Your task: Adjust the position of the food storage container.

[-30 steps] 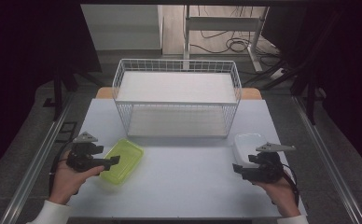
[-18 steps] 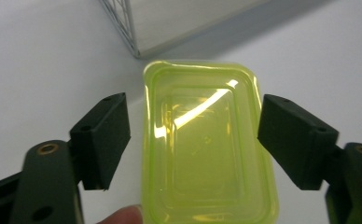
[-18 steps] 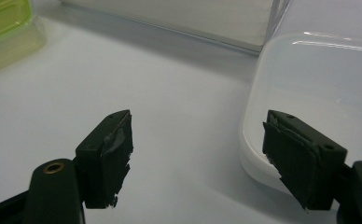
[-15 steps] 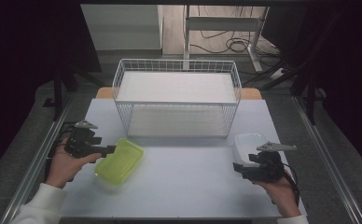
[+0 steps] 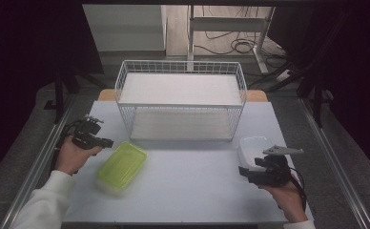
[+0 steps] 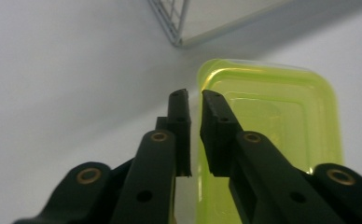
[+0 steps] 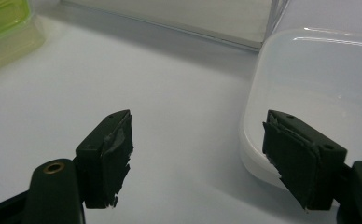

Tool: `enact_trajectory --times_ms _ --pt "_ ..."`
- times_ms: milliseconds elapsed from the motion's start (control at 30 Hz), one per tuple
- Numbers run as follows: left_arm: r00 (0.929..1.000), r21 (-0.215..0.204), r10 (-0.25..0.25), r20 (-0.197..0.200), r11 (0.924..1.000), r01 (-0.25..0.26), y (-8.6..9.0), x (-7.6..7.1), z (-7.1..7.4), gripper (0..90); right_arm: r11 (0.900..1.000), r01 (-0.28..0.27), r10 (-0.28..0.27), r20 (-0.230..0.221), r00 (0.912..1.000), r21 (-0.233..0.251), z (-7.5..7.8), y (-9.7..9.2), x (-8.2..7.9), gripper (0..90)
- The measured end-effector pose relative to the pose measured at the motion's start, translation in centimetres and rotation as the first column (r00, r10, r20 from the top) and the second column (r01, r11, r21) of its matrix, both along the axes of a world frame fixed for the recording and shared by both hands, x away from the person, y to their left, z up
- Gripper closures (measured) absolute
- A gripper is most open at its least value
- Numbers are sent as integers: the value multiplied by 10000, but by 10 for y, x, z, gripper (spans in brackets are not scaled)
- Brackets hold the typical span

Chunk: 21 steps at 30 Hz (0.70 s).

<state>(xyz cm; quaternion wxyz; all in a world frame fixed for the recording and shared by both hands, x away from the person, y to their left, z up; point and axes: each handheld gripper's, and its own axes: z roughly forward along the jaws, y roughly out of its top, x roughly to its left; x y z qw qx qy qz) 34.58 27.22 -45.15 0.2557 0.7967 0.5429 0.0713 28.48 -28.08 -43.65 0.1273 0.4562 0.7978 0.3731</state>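
High view: left claw [image 5: 107,142] sitting just left of the green box [image 5: 121,167], right claw [image 5: 242,170] just beside the white box [image 5: 254,148].

Left gripper view: jaws, just closing, nearly together with nothing between; green box [image 6: 281,135] lying just right of the tips.

Right gripper view: jaws standing wide, gripping nothing; white box [image 7: 314,88] lying behind the right jaw.

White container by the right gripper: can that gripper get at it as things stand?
Probably yes. The right gripper has its jaws wide open, and the white container sits just ahead beside one jaw on the bare table, with nothing between them.
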Motion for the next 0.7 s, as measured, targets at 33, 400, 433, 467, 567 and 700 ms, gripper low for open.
enact_trajectory --times_ms 33,400,433,467,567,700 --pt "10000 0 0 0 10000 0 0 0 0 842 10000 0 0 0 10000 0 0 0 0 242" --pt "9980 65 -10 -629 10000 14 -8 19 -19 897 10000 73 -73 -63 10000 40 -1 -1 0 242" --pt "9980 4 -44 -635 10000 45 -10 19 -19 898 10000 72 -72 -76 9999 26 -1 -1 0 241" --pt "9980 4 -44 -635 10000 45 -10 19 -19 898 10000 72 -72 -92 9999 9 -1 -1 0 242" --pt "9974 174 -94 -718 9998 107 -12 19 -22 899 10000 81 -81 -118 9999 1 -1 -1 0 242" --pt "9971 272 -99 -751 9996 120 -15 20 -24 899 9999 98 -98 -117 9999 49 -1 -1 1 244"
